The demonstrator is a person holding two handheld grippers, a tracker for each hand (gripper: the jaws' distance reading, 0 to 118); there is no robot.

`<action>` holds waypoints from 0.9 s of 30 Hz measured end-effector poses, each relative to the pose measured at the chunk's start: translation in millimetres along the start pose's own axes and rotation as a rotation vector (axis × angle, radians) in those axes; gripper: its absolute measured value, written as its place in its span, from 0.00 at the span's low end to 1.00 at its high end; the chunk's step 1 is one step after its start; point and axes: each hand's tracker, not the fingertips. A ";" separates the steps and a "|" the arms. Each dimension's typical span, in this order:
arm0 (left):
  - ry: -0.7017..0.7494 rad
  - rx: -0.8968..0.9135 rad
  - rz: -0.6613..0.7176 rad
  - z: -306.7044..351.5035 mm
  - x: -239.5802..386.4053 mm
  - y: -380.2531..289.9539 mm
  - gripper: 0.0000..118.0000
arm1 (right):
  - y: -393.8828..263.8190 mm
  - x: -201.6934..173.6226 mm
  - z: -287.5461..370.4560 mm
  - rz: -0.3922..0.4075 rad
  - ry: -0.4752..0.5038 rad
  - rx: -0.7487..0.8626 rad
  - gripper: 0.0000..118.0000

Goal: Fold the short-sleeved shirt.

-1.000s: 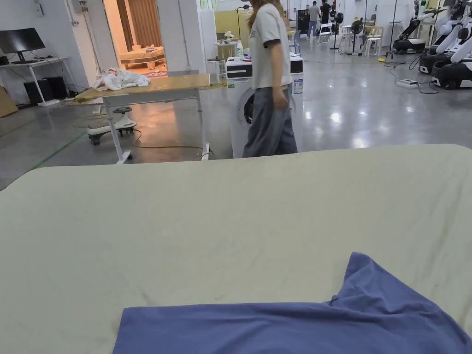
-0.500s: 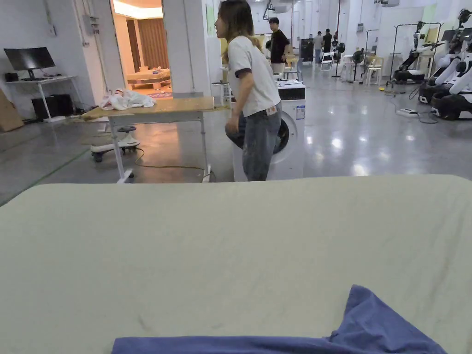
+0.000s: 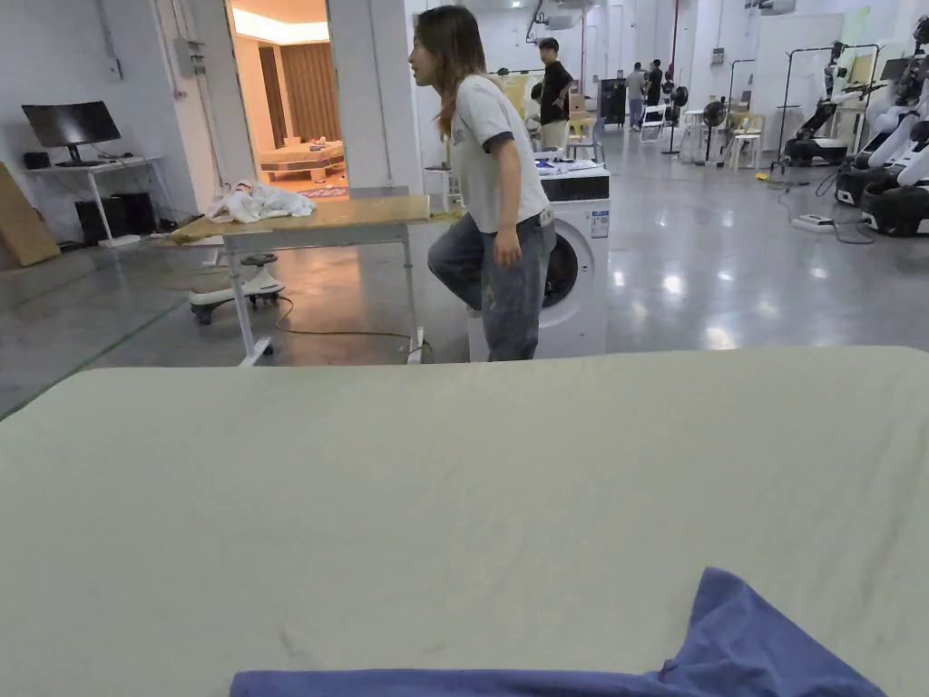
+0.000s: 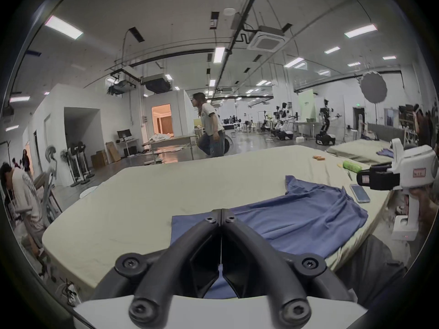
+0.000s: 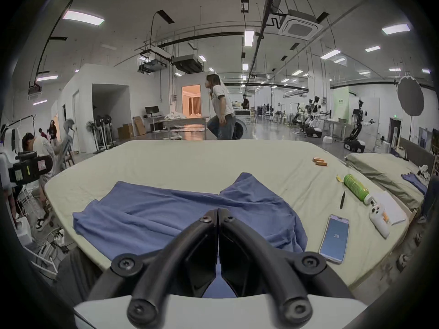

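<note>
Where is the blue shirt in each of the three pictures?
Head view: the blue shirt lies along the bottom edge, right of the middle.
Left gripper view: it lies right of the middle, behind the shut jaws.
Right gripper view: it spreads across the middle, above the shut jaws.
Shared landmark: the washing machine behind the walking person.

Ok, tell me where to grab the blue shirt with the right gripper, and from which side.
Take the blue shirt by the pointed flap sticking up at its far right, probably a sleeve. It lies flat and alone on the sheet, so come from the shirt's right, over bare sheet on the phone side. The right gripper must open first: its jaws are closed on nothing.
</note>
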 end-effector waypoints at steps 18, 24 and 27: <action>0.019 -0.247 0.157 -116.2 -69.2 -17.8 0.32 | -23.6 12.3 -11.6 -0.122 0.071 -0.067 0.00; 0.051 -0.524 0.188 -265.0 -126.1 -36.7 0.54 | -38.4 26.5 -16.7 -0.161 0.065 -0.116 0.00; 0.073 -0.594 0.152 -320.9 -143.2 -50.9 0.54 | -42.4 35.8 -11.6 -0.186 0.039 -0.124 0.00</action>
